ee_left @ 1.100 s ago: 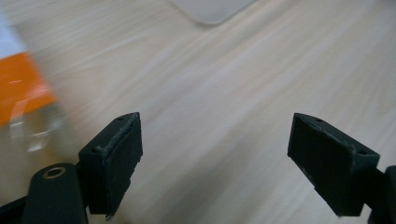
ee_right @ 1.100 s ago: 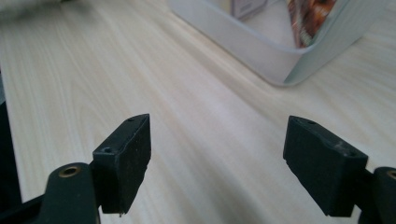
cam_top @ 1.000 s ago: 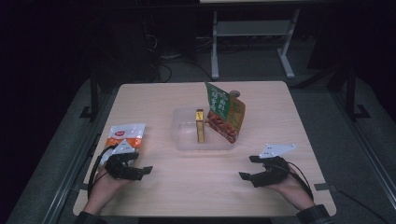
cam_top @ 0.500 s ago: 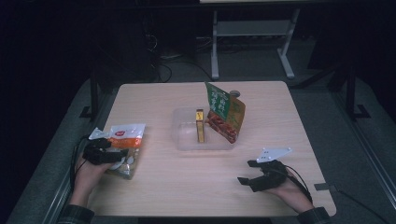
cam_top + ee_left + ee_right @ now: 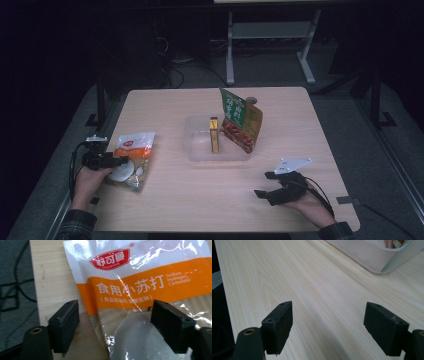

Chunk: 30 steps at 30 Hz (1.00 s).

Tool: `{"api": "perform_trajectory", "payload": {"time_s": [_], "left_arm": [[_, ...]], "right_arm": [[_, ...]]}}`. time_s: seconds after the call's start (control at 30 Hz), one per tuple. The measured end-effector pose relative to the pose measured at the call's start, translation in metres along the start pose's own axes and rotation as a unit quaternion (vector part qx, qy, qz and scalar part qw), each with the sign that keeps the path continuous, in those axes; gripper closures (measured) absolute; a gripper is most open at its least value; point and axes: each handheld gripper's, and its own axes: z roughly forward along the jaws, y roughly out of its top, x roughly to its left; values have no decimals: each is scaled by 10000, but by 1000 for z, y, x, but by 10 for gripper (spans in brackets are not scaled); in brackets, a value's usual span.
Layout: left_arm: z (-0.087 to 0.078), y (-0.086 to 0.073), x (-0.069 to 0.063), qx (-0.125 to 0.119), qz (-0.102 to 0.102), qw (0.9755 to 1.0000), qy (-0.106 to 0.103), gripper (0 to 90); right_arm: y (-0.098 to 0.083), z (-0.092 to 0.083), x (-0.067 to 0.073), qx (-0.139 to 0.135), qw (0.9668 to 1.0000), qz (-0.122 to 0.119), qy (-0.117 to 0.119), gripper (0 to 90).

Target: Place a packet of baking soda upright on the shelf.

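A white and orange baking soda pouch (image 5: pixel 133 156) lies flat near the table's left edge. My left gripper (image 5: pixel 118 161) reaches in from the left, low over the pouch's near-left part. In the left gripper view the pouch (image 5: pixel 140 282) runs under and between the two black pads (image 5: pixel 65 322). The jaws have just been closing, but the pads stand apart from the pouch, so my left gripper (image 5: pixel 115 313) is open. My right gripper (image 5: pixel 261 184) rests open on the table at the front right, and in its own view my right gripper (image 5: pixel 328 315) has only bare wood between its jaws.
A clear plastic tray (image 5: pixel 192 150) sits mid-table, with a small yellow box (image 5: pixel 214 136) standing in it and a green and red snack bag (image 5: pixel 241 122) leaning at its right end. The tray's corner (image 5: pixel 387 262) lies ahead of the right gripper. Dark floor and cables surround the table (image 5: pixel 200 200).
The left hand has moved left and slightly farther from the table's front edge, so its gripper now points right, onto the pouch's left part. The right hand has stayed still.
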Motion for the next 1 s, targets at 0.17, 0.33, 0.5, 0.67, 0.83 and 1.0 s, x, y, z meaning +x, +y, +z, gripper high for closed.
{"api": "perform_trajectory", "payload": {"time_s": [0.17,0.33,0.5,0.67,0.83,1.0], "left_arm": [[1,-3,5,6,-198,9986,-497,404],[1,-4,4,-53,-163,9971,-737,626],[-3,-6,-1,-192,150,9978,-612,872],[-12,-5,-9,-489,314,9962,-646,892],[-26,-5,-21,-845,336,9927,-793,895],[-44,-4,-36,-1214,468,9869,-958,896]], "right_arm": [[0,0,1,-3,10000,-12,2,229],[1,2,1,-6,10000,-78,20,230],[2,4,3,-17,9999,-99,75,237],[9,12,6,-82,9996,-161,235,252],[23,26,15,-237,9977,-194,602,287],[43,46,24,-427,9949,-225,882,301]]}}
